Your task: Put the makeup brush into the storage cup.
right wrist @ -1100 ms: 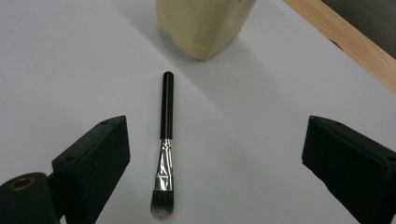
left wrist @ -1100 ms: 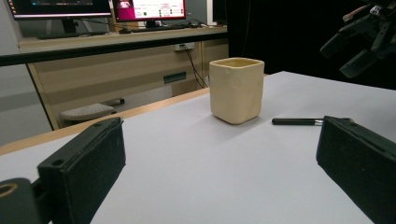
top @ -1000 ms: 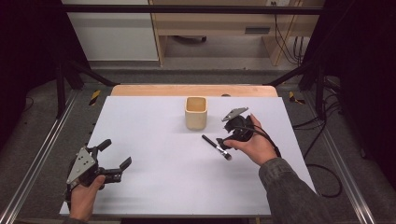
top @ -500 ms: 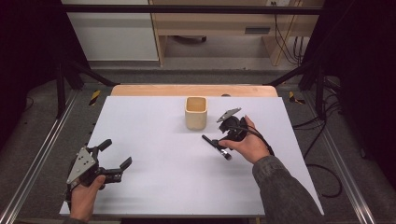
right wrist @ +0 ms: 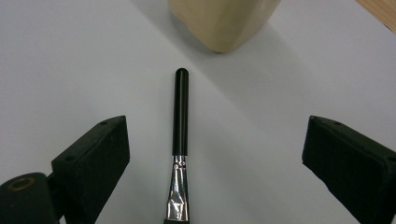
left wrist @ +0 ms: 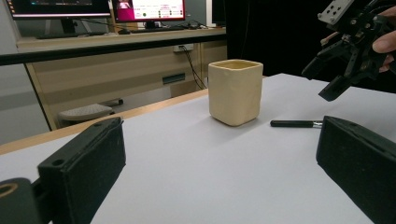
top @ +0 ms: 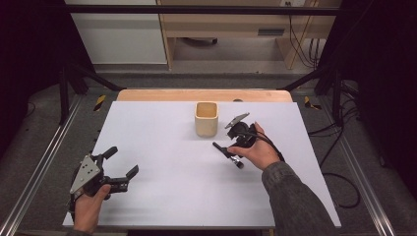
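A black-handled brush [top: 222,148] with a silver ferrule lies on the white table [top: 162,162], just right of a cream square cup [top: 206,119]. My right gripper [top: 227,147] hovers open directly over the brush. In the right gripper view the brush [right wrist: 180,121] lies lengthwise midway between the jaws of that gripper [right wrist: 215,154], handle end toward the cup [right wrist: 222,21]. My left gripper [top: 121,162] rests open near the front left corner, holding nothing. The left gripper view looks past that gripper [left wrist: 219,172] at the cup [left wrist: 235,91], the brush [left wrist: 294,123] and the right gripper [left wrist: 327,79].
A wooden strip [top: 204,95] borders the table's far edge. Metal rails [top: 39,167] run along both sides, and cables [top: 339,147] lie on the floor at the right. A desk with monitors [left wrist: 93,9] stands beyond the table.
My right gripper has moved left and down from beside the cup until its open jaws straddle the brush. The left gripper has stayed put.
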A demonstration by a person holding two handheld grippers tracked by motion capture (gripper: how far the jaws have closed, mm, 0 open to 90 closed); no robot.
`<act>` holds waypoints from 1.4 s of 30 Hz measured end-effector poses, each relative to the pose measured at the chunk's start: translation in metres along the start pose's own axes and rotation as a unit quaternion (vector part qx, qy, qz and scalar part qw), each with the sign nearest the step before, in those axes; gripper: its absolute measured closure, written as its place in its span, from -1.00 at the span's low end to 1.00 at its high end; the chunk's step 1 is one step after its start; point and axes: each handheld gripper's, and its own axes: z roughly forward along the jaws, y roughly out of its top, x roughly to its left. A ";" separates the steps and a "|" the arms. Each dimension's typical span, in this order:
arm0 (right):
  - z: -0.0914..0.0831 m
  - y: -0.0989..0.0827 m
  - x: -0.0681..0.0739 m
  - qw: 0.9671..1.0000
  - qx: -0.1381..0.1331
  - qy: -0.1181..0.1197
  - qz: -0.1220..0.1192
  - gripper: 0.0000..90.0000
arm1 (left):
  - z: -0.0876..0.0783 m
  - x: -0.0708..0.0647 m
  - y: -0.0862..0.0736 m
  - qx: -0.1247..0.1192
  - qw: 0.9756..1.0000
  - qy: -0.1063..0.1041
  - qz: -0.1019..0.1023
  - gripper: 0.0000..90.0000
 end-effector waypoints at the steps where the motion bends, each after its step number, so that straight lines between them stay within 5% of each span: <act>1: 0.001 0.000 0.000 1.000 0.004 -0.001 0.002 -0.83 | 0.000 0.000 0.000 0.002 1.000 0.000 0.002 -0.98; 20: 0.010 0.000 0.007 1.000 0.011 0.010 -0.005 -0.84 | 0.000 0.001 -0.001 0.003 1.000 0.002 0.004 -0.98; 30: 0.015 -0.004 0.010 1.000 0.011 -0.007 -0.012 -0.85 | 0.000 0.001 -0.001 0.005 1.000 0.001 0.005 -0.98; 42: 0.025 -0.006 0.019 1.000 0.023 -0.002 -0.021 -0.69 | 0.000 0.001 -0.001 0.005 1.000 0.002 0.005 -0.98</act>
